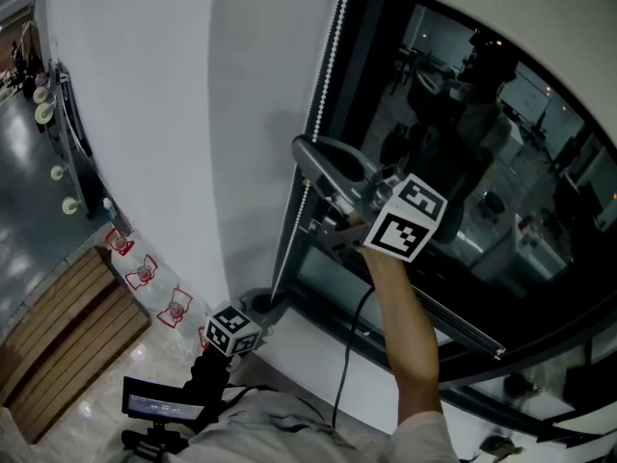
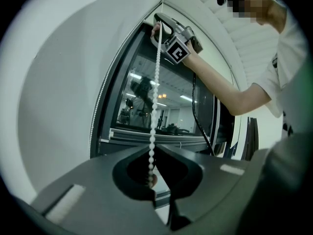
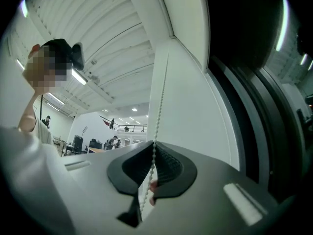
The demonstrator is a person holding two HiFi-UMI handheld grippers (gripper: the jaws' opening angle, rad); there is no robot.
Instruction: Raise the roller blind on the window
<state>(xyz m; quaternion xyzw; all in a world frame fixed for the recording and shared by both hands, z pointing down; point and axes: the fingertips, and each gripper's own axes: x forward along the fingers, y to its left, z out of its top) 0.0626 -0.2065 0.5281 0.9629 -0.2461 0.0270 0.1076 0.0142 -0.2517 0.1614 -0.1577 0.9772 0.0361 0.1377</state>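
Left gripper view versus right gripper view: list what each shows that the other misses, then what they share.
Only the left gripper view: the right gripper shut on the bead chain higher up, with the person's forearm behind it. Only the right gripper view: an open hall with a balcony and distant people. Both: the bead chain pinched in that view's own shut jaws, the left gripper gripping lower down.

No words or numbers can be read; the writing on the small screen (image 1: 162, 405), near left, is too small.
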